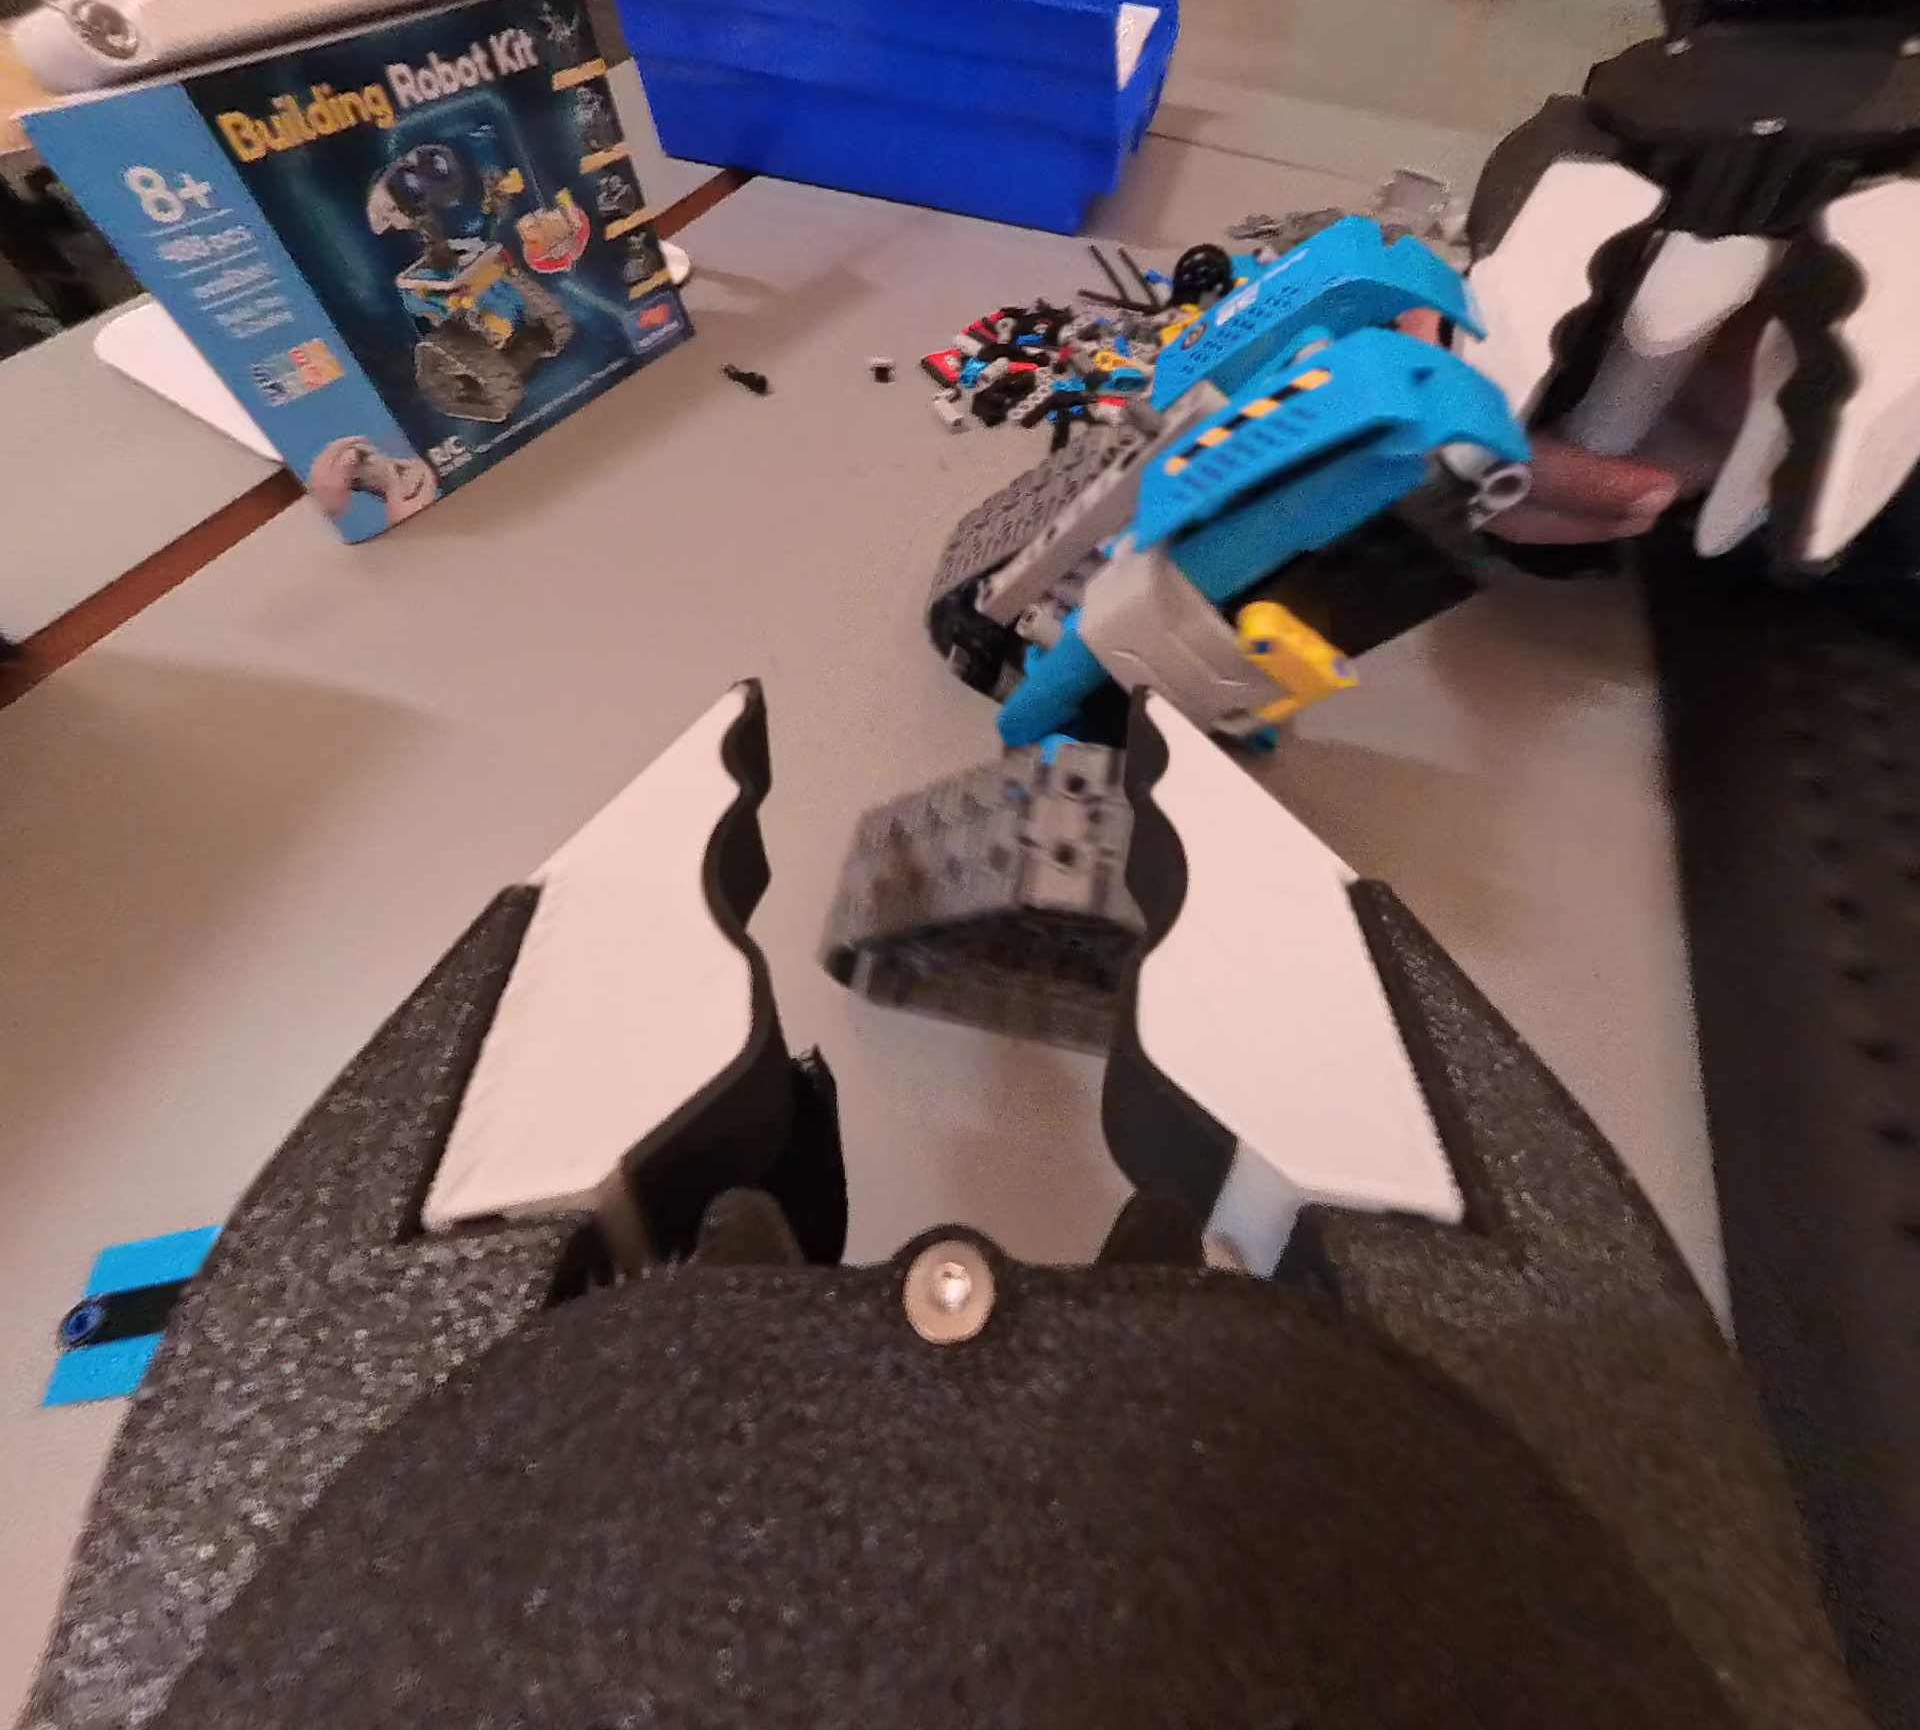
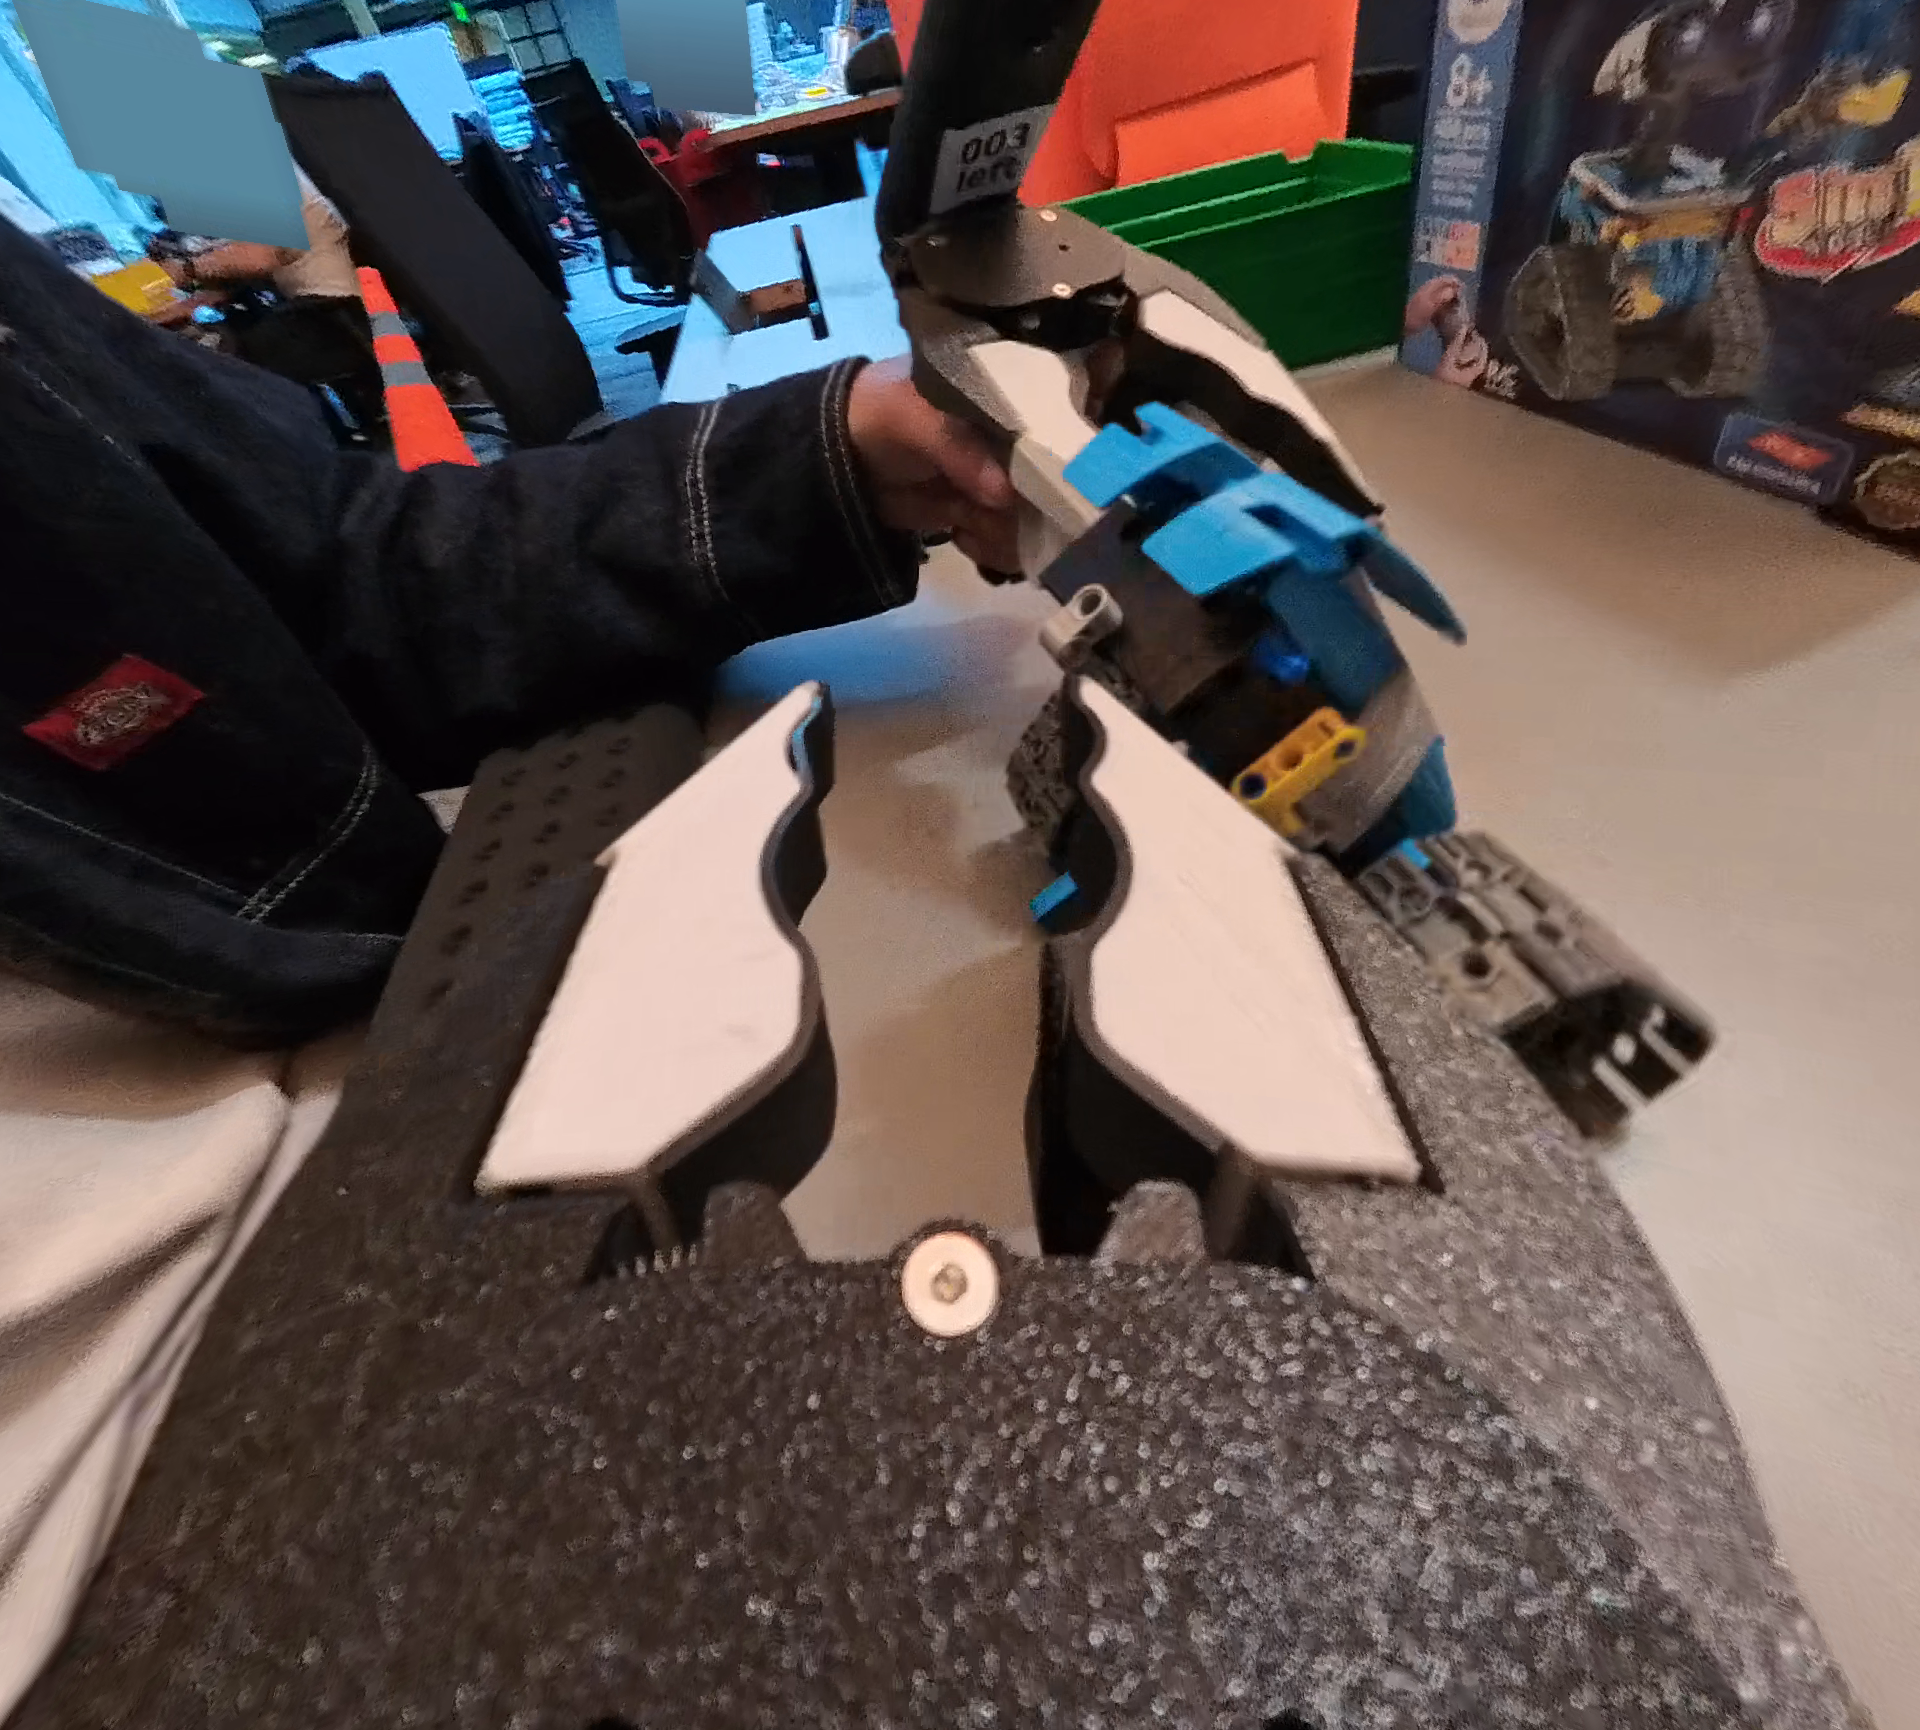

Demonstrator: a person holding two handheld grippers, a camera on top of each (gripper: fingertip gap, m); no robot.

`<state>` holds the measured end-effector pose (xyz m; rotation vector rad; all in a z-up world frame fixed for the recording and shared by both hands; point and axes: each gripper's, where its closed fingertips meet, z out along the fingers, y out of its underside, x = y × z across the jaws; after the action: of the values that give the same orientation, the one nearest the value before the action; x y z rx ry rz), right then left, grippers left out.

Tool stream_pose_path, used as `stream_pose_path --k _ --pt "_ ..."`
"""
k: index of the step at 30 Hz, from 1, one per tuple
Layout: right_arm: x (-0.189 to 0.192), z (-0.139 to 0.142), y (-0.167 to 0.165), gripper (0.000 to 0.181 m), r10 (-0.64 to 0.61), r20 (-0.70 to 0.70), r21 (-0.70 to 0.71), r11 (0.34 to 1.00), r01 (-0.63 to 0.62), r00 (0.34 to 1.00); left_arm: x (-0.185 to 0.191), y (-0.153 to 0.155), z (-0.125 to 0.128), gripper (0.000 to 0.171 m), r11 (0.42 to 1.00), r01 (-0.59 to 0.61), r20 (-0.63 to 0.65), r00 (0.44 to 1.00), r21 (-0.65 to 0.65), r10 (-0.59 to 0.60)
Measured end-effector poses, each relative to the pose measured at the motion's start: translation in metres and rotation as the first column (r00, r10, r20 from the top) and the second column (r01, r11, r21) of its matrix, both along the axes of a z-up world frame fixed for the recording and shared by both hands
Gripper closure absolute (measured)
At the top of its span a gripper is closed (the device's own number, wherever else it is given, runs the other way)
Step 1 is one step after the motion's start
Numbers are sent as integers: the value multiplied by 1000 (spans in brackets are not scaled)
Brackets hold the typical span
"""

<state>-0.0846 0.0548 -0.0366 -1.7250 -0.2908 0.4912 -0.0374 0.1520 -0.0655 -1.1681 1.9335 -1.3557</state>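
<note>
A blue, grey and yellow toy robot model (image 1: 1320,433) lies tilted on the grey table (image 1: 468,693). One of its grey tracks (image 1: 987,880) sits between my left gripper's (image 1: 945,704) open fingers, close to the right finger. My right gripper (image 2: 948,693) is open, with bare table between its fingers. Its right finger is against the robot's (image 2: 1247,600) lower side. The other track (image 2: 1538,984) rests on the table to the right. The right gripper (image 1: 1714,381) also shows behind the robot in the left wrist view, and the left gripper (image 2: 1143,392) shows beyond the robot in the right wrist view.
The kit's box (image 1: 395,257) stands at the left. A blue bin (image 1: 904,49) is behind it, and a pile of loose pieces (image 1: 1049,371) lies behind the robot. A black perforated mat (image 1: 1787,953) lies on the right. A green bin (image 2: 1247,246), an orange bag (image 2: 1195,18) and a person's dark sleeve (image 2: 416,558) show.
</note>
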Motion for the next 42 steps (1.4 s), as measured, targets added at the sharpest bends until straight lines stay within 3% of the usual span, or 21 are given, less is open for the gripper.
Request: stream_pose_path --k 3,14,19,24,27,34,38,40,42 --pt "4 -8 4 139 -32 44 -25 999 33 999 -4 -10 5 104 998 43 8 999 -40 -42" --pt "32 -1 -1 154 -72 -117 -33 997 68 990 -4 -14 16 107 999 32 79 996 -14 -31" --pt "35 -2 -1 158 -73 -114 -33 997 70 991 -6 -15 38 106 994 40 154 988 -101 -24" --pt "36 0 -3 160 -44 -157 -34 999 40 987 -18 -29 73 99 960 137 278 958 -245 -65" --pt "38 7 -8 162 -12 -220 -16 1000 9 976 -19 -46 68 90 973 167 286 951 -161 -115" --pt "58 26 -13 160 -93 -199 115 986 117 976 -4 -76 34 80 985 144 227 960 95 -162" --pt "63 22 -7 152 -168 -63 157 972 176 984 8 -83 27 86 969 89 256 955 230 -148" --pt "62 21 -7 153 -161 34 212 966 150 986 9 -79 28 103 961 63 290 946 269 -143" --pt "56 19 -7 157 -115 82 186 978 98 990 5 -79 27 107 960 102 285 942 261 -177"
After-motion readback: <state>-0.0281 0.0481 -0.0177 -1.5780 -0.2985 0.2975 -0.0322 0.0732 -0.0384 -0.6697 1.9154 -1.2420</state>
